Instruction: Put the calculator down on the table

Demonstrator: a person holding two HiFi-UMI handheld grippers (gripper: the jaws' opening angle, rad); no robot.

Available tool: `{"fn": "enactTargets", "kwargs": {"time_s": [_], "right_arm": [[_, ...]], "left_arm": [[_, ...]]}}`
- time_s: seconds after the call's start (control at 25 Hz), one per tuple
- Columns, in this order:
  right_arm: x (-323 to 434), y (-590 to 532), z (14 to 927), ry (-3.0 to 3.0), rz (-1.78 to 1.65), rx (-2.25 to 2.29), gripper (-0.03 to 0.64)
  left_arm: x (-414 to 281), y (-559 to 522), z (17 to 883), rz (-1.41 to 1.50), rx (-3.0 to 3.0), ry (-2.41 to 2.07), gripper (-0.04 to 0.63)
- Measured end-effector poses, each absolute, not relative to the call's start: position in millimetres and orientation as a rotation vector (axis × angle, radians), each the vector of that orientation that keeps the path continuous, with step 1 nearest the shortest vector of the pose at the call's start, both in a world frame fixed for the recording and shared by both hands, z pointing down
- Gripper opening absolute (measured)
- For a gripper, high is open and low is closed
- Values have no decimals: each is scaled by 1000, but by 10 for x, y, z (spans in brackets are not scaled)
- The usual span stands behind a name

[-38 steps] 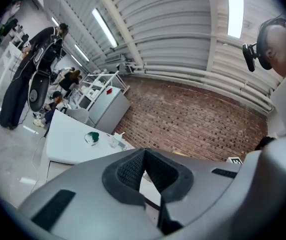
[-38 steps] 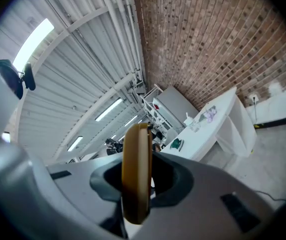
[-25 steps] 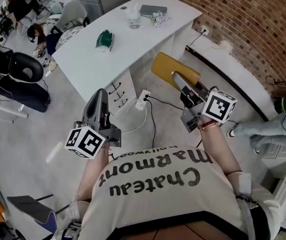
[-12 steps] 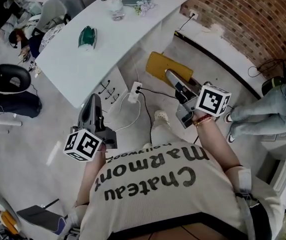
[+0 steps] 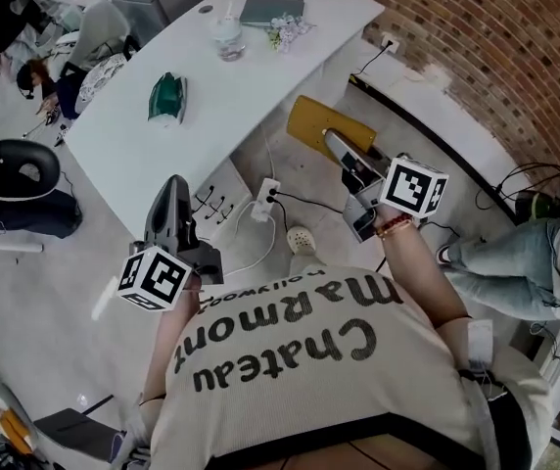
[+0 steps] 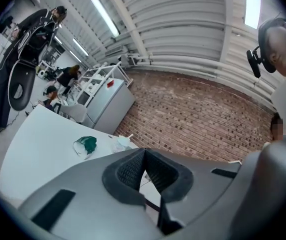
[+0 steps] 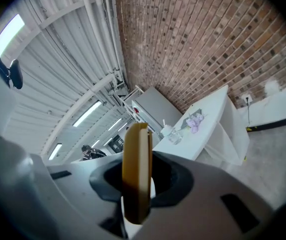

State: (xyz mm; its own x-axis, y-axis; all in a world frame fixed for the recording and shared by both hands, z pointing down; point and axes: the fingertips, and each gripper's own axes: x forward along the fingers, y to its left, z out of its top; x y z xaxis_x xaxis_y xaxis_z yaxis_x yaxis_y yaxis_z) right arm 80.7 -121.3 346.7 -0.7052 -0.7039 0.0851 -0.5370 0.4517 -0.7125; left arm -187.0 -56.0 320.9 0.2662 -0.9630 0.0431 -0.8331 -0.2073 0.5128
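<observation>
Between the right gripper's clamped jaws, the yellow calculator; left gripper's jaws together.

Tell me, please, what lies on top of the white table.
On the white table lie a green object, a clear glass, a grey flat case and pale flowers. The yellow calculator is not there; the right tongs hold it. What lies beneath those items is covered.

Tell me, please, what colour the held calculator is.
The calculator is mustard yellow, clearest in the head view.

Calculator edge-on, keys hidden; green lump perhaps cloth.
</observation>
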Motion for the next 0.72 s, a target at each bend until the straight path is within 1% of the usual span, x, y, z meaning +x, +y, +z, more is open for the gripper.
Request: {"fn": "enactTargets", "kwargs": {"time_s": [0.44, 0.72], "right_arm": [[677, -2462, 3333, 2593, -1074, -929, 87], [589, -3050, 3563, 2623, -1127, -900, 87]], "left_arm": [[-1899, -1494, 3167, -400, 2043, -1759, 0], [-1960, -1856, 3307, -430, 1973, -1821, 0]]}}
